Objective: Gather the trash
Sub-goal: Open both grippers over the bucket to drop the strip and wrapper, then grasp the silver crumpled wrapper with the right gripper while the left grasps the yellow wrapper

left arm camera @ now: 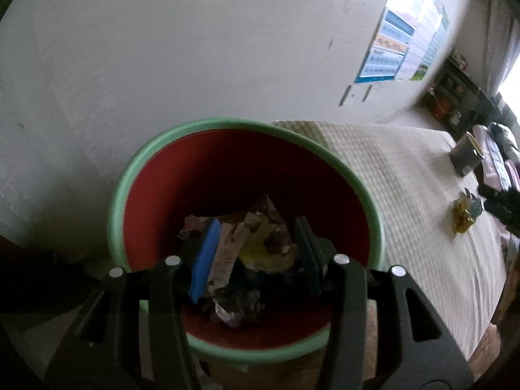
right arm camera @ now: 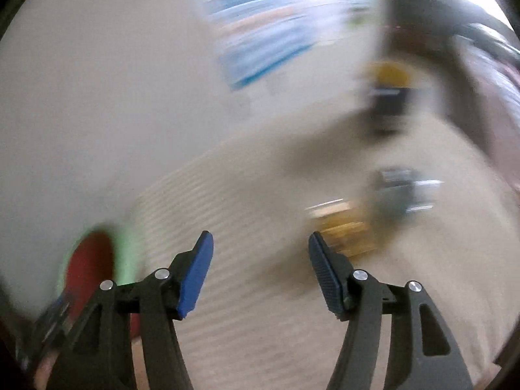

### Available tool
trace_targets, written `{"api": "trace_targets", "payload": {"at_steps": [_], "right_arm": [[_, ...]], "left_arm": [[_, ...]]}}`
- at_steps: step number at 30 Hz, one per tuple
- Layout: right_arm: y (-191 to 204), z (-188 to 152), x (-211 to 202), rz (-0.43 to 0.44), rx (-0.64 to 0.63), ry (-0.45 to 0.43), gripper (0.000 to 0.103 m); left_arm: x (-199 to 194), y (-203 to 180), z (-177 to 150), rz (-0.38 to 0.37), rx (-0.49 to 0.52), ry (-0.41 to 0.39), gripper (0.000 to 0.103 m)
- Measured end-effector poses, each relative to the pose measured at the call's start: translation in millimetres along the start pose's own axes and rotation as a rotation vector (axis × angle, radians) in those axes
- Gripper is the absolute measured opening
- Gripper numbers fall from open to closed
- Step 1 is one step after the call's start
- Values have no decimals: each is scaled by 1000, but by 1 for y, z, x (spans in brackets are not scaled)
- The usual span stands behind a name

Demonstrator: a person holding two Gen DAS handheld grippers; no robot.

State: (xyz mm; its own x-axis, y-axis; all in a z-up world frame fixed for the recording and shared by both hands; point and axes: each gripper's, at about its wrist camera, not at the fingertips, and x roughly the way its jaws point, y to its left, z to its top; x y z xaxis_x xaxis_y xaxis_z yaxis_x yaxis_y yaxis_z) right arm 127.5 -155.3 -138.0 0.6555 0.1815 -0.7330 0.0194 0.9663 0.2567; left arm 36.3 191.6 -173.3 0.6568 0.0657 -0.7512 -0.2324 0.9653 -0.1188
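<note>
Trash (left arm camera: 247,247) lies heaped in the bottom of the bin (left arm camera: 364,191), a red-walled tub with a pale green rim; crumpled wrappers in tan, yellow and dark tones overlap so that single pieces are hard to tell apart, and the heap's near part is hidden behind the left gripper (left arm camera: 256,256). That gripper hangs over the bin mouth with its fingers apart, one blue pad and one black pad on either side of the heap; whether the pads touch any scrap cannot be told. The bin's near rim is partly covered by the gripper's black arms, and its base is cut off below.

More trash sits on the striped cloth (left arm camera: 406,201) to the right: a yellow-gold wrapper (left arm camera: 463,217) with a small bluish piece against it, well apart from the bin. A dark cup (left arm camera: 464,159) stands farther back near the cloth's far edge. The right gripper's tip (left arm camera: 500,204) enters at the frame's edge, just beside the wrapper, mostly cut off.

The right wrist view is heavily smeared. The right gripper (right arm camera: 260,260) has its blue pads spread wide with nothing between them, over bare cloth (right arm camera: 260,325). The wrapper (right arm camera: 344,230) shows ahead and to the right as a yellow blur, the bluish piece (right arm camera: 396,191) beside it, shapes unreadable. The bin (right arm camera: 126,253) is at the left edge, partly hidden. Open cloth lies between bin and wrapper.
</note>
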Motion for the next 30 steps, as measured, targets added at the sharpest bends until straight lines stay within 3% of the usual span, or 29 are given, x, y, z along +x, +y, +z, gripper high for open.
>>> {"api": "trace_targets", "payload": {"at_steps": [1, 4, 9, 12, 13, 15, 18, 22, 27, 30], "right_arm": [[-32, 10, 2, -72, 66, -14, 67], [-83, 25, 25, -141, 170, 56, 71], [-116, 39, 60, -176, 196, 102, 71], [-127, 37, 75, -141, 202, 147, 48], [-127, 39, 70, -131, 197, 125, 24], [-131, 36, 59, -75, 202, 102, 23], [-140, 21, 25, 0, 202, 48, 23], [-145, -31, -28, 62, 174, 17, 23], [-126, -98, -73, 58, 87, 4, 25], [-111, -104, -71, 55, 23, 9, 25]], "left_arm": [[0, -3, 0, -2, 6, 0, 46], [0, -18, 0, -6, 41, 9, 46], [-12, -47, 4, -15, 112, -18, 46], [-16, -67, 5, -40, 138, -16, 46], [-17, -76, 6, -51, 147, -14, 46], [-18, -98, 5, -76, 181, -15, 46], [-14, -134, 3, -129, 229, 2, 46], [3, -201, -4, -230, 321, 43, 46], [35, -277, -3, -290, 398, 69, 46], [65, -309, -2, -286, 386, 130, 46]]}}
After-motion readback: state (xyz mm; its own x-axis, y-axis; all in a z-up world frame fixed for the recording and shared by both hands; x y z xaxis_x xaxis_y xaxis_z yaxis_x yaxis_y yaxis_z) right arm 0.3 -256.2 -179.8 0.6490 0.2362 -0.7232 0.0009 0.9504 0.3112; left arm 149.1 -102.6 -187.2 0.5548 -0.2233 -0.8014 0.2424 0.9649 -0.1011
